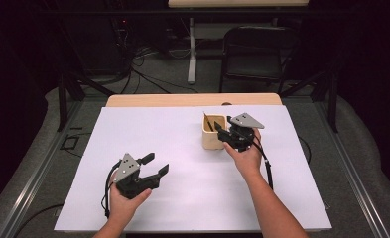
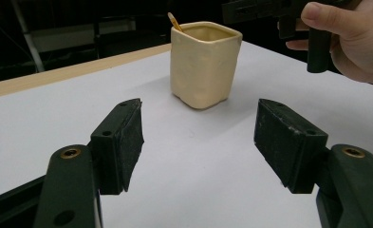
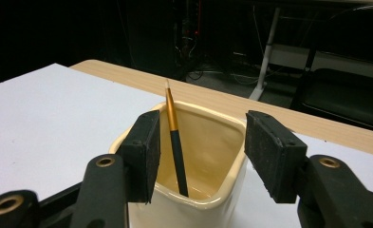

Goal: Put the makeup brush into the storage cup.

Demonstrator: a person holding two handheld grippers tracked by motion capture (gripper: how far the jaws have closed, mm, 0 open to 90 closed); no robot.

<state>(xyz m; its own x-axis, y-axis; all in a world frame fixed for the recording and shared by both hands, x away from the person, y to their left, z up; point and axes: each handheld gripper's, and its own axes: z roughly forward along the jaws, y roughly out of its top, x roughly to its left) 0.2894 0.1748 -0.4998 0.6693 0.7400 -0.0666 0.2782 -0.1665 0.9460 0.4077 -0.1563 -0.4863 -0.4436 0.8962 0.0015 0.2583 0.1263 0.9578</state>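
Note:
A cream square cup (image 1: 214,135) stands on the white sheet (image 1: 182,148) at the right of centre. A pen with a black body and gold upper part (image 3: 177,147) leans inside the cup (image 3: 217,137), tip up. My right gripper (image 1: 223,128) hovers just above the cup's rim, jaws apart; in the right gripper view the pen stands between the pads (image 3: 146,142) and touches neither. My left gripper (image 1: 158,163) rests open near the front left with nothing in it. In the left gripper view its jaws point at the cup (image 2: 203,66) and the person's right hand (image 2: 350,42).
The sheet covers a wooden table whose far edge (image 1: 192,100) shows behind the cup. A black chair (image 1: 257,54) and a white table leg (image 1: 191,49) stand beyond it. Cables trail from both grippers.

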